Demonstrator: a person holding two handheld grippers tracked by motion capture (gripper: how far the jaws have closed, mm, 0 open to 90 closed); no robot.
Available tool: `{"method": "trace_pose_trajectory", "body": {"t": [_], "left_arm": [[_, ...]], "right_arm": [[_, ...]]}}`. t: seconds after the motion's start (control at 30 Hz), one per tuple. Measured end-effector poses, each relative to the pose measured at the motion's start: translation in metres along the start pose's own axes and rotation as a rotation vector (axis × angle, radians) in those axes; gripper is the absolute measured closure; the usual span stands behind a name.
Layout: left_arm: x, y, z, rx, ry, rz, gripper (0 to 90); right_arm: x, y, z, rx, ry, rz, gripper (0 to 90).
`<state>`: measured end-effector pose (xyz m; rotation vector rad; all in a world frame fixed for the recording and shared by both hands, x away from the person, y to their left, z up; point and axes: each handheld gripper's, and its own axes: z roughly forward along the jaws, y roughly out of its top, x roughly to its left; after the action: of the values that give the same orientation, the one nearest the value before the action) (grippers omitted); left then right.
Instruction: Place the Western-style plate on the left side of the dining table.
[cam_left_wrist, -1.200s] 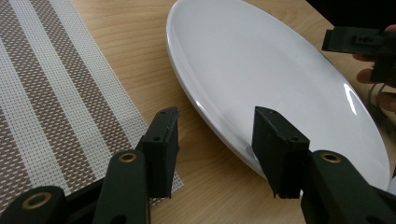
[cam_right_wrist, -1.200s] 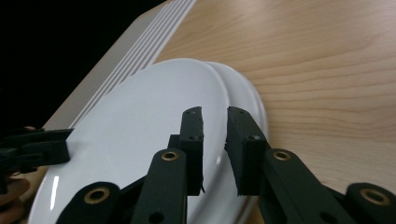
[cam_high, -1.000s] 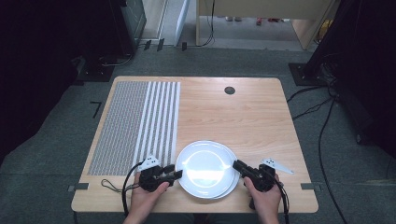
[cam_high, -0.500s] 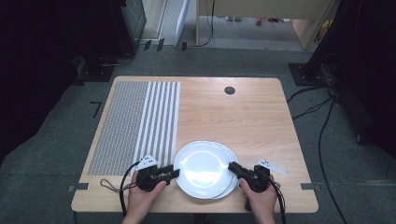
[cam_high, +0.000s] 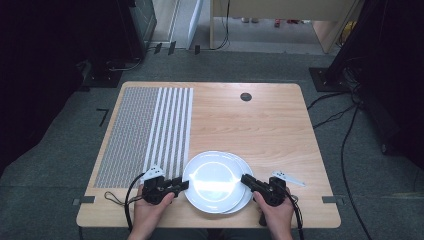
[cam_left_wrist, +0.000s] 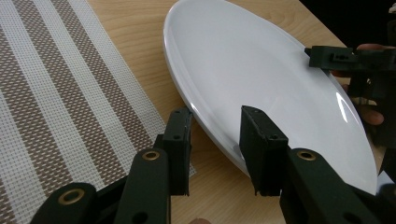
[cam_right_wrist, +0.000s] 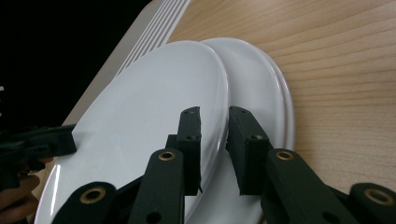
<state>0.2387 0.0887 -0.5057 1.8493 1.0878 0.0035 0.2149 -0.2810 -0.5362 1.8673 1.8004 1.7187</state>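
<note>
Two stacked plates sit near the surface's (cam_high: 260, 125) front edge. The right gripper (cam_right_wrist: 214, 140) clenches the top plate (cam_high: 214, 180) rim; the left gripper (cam_left_wrist: 212, 140), released, straddles the opposite rim (close before lifting). Raise both sides level, clearing the lower plate (cam_right_wrist: 266, 88).

The round white upper plate (cam_right_wrist: 140, 121) looks like glazed ceramic — smooth and glossy, catching light near the right gripper's (cam_right_wrist: 214, 140) matt black plastic jaws. The white lower plate (cam_right_wrist: 261, 84) beneath it shines alike. Left of the left gripper (cam_left_wrist: 215, 140) lies a brown-and-white striped woven placemat (cam_left_wrist: 60, 102) — coarse, matt mesh. The light wooden table (cam_high: 260, 125) shows smooth, satin grain.
</note>
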Motion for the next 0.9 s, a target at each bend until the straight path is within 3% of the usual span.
{"method": "trace_pose_trajectory", "body": {"t": [0.2,0.47,0.7,0.8,0.9], "left_arm": [[0.0013,0.0000,-0.0004,0.001,0.005,-0.004,64.9],[0.0043,-0.0004,-0.0011,-0.003,0.007,-0.023,64.7],[0.0032,-0.0003,-0.0006,0.002,-0.002,-0.021,64.9],[0.0023,-0.0001,-0.0003,0.002,-0.007,-0.022,65.3],[-0.0002,0.0003,0.0002,0.005,-0.015,-0.014,66.1]], "right_arm": [[-0.0010,0.0004,-0.0003,0.007,0.008,0.012,80.5],[0.0021,0.0036,-0.0049,-0.042,0.099,0.079,81.8],[0.0003,0.0030,-0.0037,-0.034,0.119,0.114,81.8],[0.0009,0.0031,-0.0040,-0.036,0.115,0.121,82.6],[0.0018,0.0025,-0.0047,-0.039,0.073,0.129,84.8]]}}
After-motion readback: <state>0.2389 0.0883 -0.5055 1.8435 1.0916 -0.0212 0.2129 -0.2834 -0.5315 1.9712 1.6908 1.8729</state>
